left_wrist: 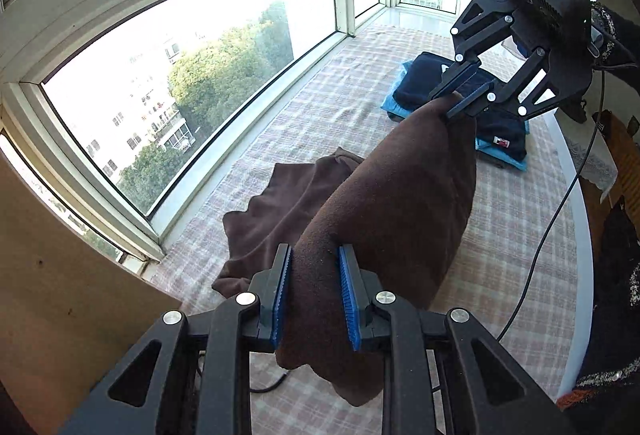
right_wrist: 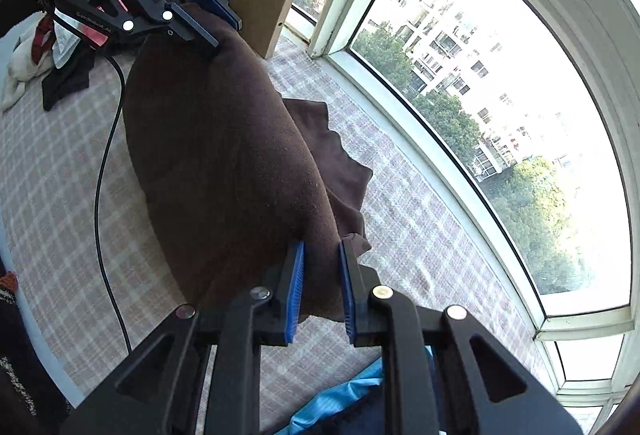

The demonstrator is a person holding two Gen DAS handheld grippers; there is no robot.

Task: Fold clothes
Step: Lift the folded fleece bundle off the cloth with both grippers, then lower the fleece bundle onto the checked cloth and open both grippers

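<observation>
The left gripper (left_wrist: 316, 295) is clenched on one end of a brown garment (left_wrist: 400, 203), its ribbed blue pads (left_wrist: 347, 299) pressing into soft, fuzzy, fleece-like cloth; the right gripper (right_wrist: 320, 287) is clamped on the other end in the same way, so the brown garment (right_wrist: 224, 163) hangs between the two as a thick, rounded fold raised above the surface; a looser part of it trails down and lies rumpled, with a wavy edge, on the checked cloth (left_wrist: 520, 235) on the window side. That checked cloth is woven in pale pink, grey and white squares and covers a platform with a smooth white rim; a thin black cable (right_wrist: 106, 171) curves across it. Farther off in the left wrist view sits a stack of folded clothes (left_wrist: 496, 131), dark navy over bright blue, with a small red and white label too small to read. In the right wrist view a heap of unfolded clothes (right_wrist: 44, 59) lies beyond the left gripper, whose black frame bears white lettering that seems to read "CenRobot.AI". A curved window (left_wrist: 192, 83) with white frames runs along the far side.
</observation>
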